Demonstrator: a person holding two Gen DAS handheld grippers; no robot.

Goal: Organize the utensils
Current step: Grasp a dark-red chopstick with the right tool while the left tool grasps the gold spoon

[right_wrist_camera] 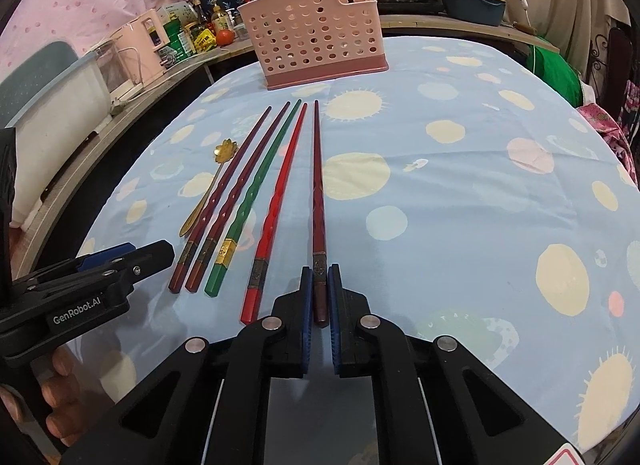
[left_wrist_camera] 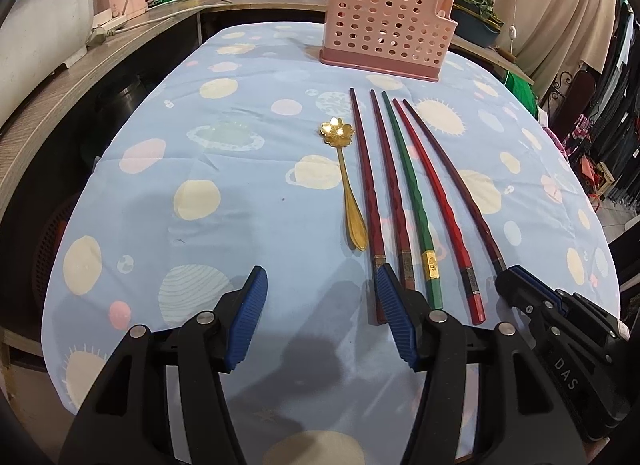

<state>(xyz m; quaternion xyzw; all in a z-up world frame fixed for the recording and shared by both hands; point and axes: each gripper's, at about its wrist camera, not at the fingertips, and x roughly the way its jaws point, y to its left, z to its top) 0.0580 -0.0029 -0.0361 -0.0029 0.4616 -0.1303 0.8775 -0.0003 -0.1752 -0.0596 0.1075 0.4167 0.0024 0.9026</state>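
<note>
Right wrist view: dark maroon chopstick [right_wrist_camera: 319, 201], rightmost of five, lay toward 12 o'clock, its butt pinched by the right gripper [right_wrist_camera: 319, 289]. Lift level, keep the tip clear of the red chopstick [right_wrist_camera: 276, 201], then carry to the pink basket [right_wrist_camera: 320, 45]. Left wrist view alone showed the left gripper [left_wrist_camera: 320, 289] spread, holding nothing, at 6 o'clock of the gold spoon [left_wrist_camera: 346, 185].

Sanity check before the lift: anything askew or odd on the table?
Nothing damaged or spilled. Only the dark chopstick in the right gripper lies slightly splayed from the other four. Gold spoon lies flat; pink holder stands upright.
</note>
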